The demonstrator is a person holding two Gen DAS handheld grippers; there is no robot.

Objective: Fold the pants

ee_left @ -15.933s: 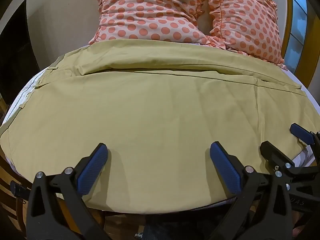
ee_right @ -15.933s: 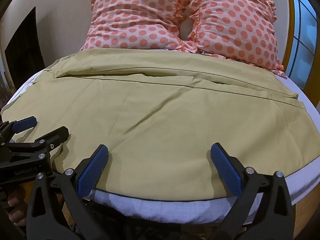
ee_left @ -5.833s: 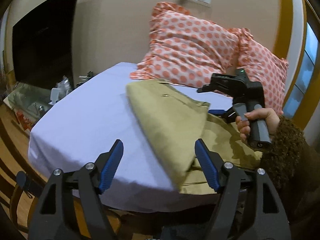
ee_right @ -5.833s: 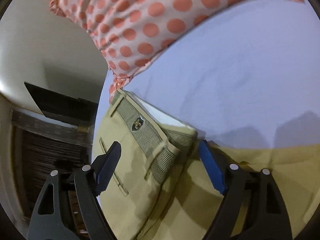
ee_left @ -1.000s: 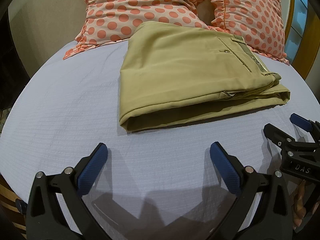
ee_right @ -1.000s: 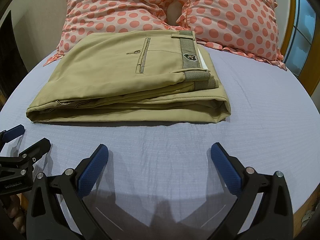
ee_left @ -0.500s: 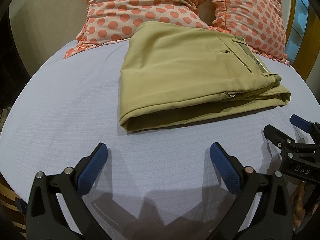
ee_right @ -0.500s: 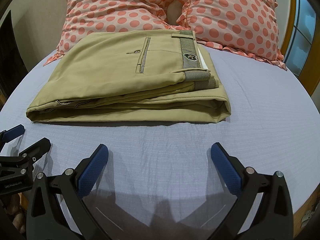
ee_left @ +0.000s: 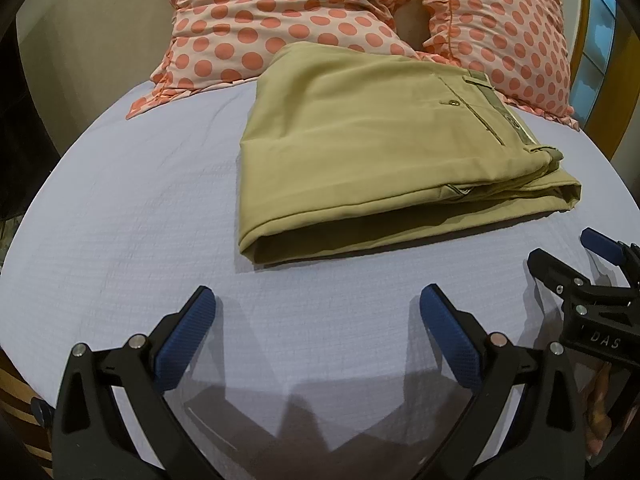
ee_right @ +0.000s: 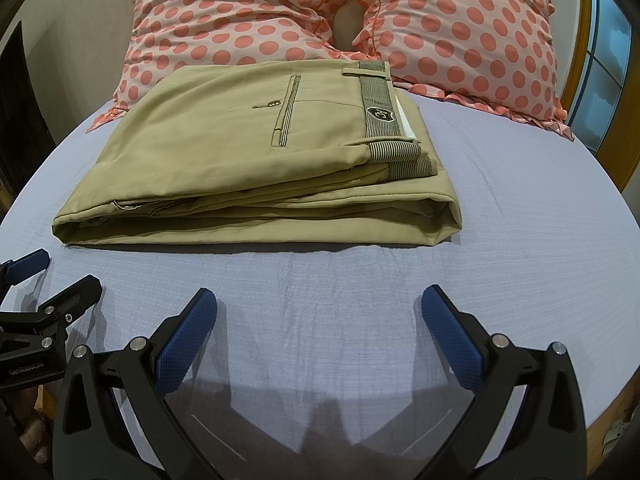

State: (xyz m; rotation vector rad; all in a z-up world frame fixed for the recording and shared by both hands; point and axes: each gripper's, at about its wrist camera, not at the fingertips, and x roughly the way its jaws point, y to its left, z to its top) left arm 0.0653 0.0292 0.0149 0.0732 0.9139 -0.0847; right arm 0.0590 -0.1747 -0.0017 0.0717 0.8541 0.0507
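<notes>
The khaki pants [ee_left: 372, 148] lie folded into a flat rectangular stack on the pale blue bed sheet [ee_left: 132, 208], waistband and back pocket on top; they also show in the right wrist view [ee_right: 256, 168]. My left gripper [ee_left: 316, 328] is open and empty, hovering over the sheet just in front of the stack. My right gripper [ee_right: 318, 328] is open and empty, also in front of the stack. The right gripper also shows at the right edge of the left wrist view [ee_left: 576, 264], and the left gripper at the left edge of the right wrist view [ee_right: 44, 284].
Two pink polka-dot pillows [ee_right: 240, 12] [ee_right: 472, 28] lean against the wall behind the pants. A window with a wooden frame [ee_right: 600, 68] is at the right. The bed's front edge [ee_right: 612, 392] lies close below the grippers.
Over the last second nothing has visibly moved. Earlier the pants lay spread across the bed; now they are a compact folded stack and both grippers are off them.
</notes>
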